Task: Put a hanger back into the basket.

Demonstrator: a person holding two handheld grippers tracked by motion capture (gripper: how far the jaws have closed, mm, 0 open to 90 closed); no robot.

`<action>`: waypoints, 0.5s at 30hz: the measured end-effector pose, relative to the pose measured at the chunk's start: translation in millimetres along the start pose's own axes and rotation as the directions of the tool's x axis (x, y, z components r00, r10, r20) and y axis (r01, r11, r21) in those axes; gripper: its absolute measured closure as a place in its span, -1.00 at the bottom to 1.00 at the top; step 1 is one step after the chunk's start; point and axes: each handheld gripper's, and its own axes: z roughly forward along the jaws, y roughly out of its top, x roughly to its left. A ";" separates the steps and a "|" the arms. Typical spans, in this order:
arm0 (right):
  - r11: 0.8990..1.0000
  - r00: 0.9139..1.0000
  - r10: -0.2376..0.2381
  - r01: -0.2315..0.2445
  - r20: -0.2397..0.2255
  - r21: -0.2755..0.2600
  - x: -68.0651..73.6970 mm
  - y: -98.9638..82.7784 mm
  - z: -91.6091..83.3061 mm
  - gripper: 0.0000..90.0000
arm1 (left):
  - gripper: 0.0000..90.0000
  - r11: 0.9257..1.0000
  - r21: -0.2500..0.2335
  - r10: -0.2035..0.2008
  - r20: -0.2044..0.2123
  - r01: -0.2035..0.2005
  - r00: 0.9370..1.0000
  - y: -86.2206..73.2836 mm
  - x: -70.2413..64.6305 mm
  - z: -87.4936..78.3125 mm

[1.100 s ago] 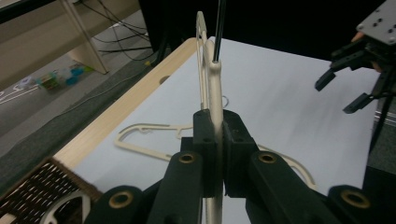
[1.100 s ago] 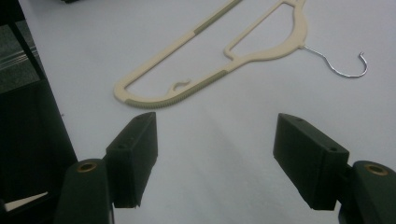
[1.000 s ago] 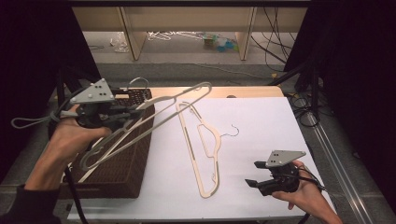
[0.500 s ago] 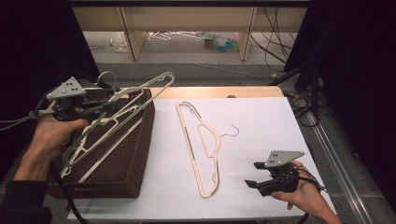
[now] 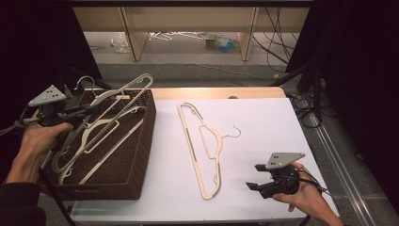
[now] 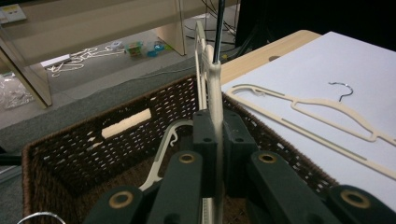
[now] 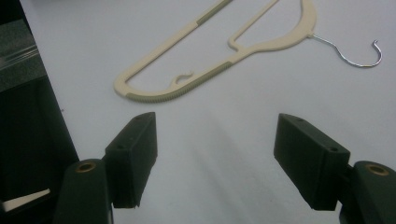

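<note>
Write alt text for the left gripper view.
The left gripper is clamped on the edge of a cream hanger, holding it upright over a brown wicker basket. Another hanger lies flat on the white table to the right.

Table brightly lit from above, dark surround; soft shadows; near jaws slightly blurred.
</note>
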 end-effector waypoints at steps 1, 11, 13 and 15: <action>1.000 1.000 0.000 0.000 -0.002 0.000 0.2 -0.1 -0.1 -0.31 | 0.90 1.000 -0.001 -0.004 0.001 0.004 1.000 -2.4 1.3 0.3; 1.000 1.000 0.006 -0.006 -0.006 0.009 0.3 -0.9 0.7 -0.31 | 0.90 1.000 0.003 -0.019 0.026 0.019 0.999 -19.1 5.5 -5.0; 1.000 1.000 0.005 -0.005 -0.006 0.009 0.5 -0.9 1.0 -0.31 | 0.90 1.000 0.004 -0.022 0.032 0.021 0.999 -21.8 5.3 -7.7; 1.000 1.000 0.003 -0.003 -0.006 0.011 0.4 -0.7 1.1 -0.31 | 0.90 1.000 0.004 -0.028 0.035 0.027 0.999 -26.6 5.6 -9.2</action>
